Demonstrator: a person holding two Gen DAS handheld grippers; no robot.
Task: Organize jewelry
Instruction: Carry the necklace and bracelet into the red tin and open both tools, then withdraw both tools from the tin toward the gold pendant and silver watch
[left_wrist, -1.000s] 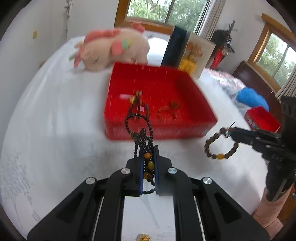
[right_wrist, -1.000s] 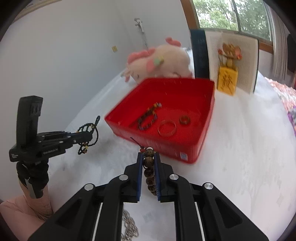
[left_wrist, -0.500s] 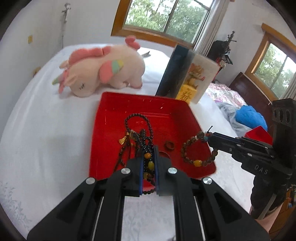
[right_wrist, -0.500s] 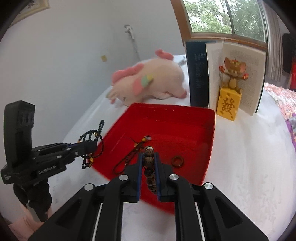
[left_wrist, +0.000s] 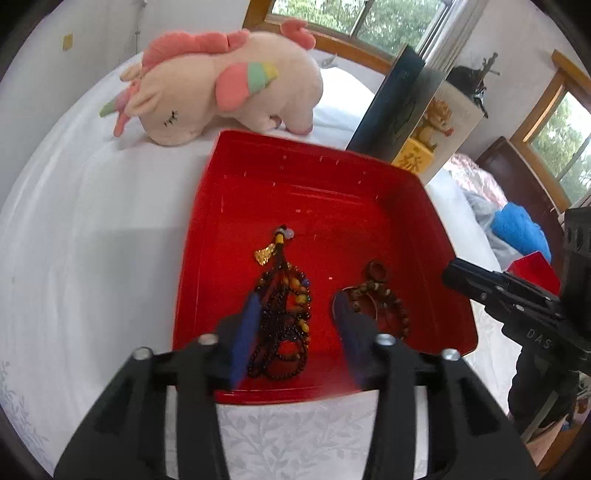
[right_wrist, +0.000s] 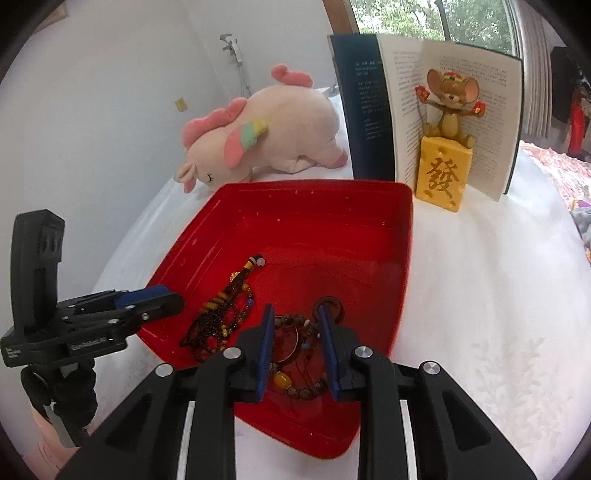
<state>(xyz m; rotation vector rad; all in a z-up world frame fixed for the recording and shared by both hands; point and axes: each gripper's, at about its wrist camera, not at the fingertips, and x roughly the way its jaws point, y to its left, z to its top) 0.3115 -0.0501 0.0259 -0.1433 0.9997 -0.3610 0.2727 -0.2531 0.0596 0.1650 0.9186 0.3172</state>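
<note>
Both grippers hung wide open and empty over the red tray (left_wrist: 436, 236), black bead necklace (left_wrist: 284, 325) lying lengthwise right under the left gripper (left_wrist: 295, 332), brown bracelet (right_wrist: 295, 354) beneath the right gripper (right_wrist: 295, 350).

The yellow block (right_wrist: 443, 181) under the mouse figurine bears "發" — the right gripper (left_wrist: 458, 275) reads "DAS".

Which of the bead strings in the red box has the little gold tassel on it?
The dark bead necklace, lying left in the red tray in the left wrist view. The brown bead bracelet beside it shows none.
</note>
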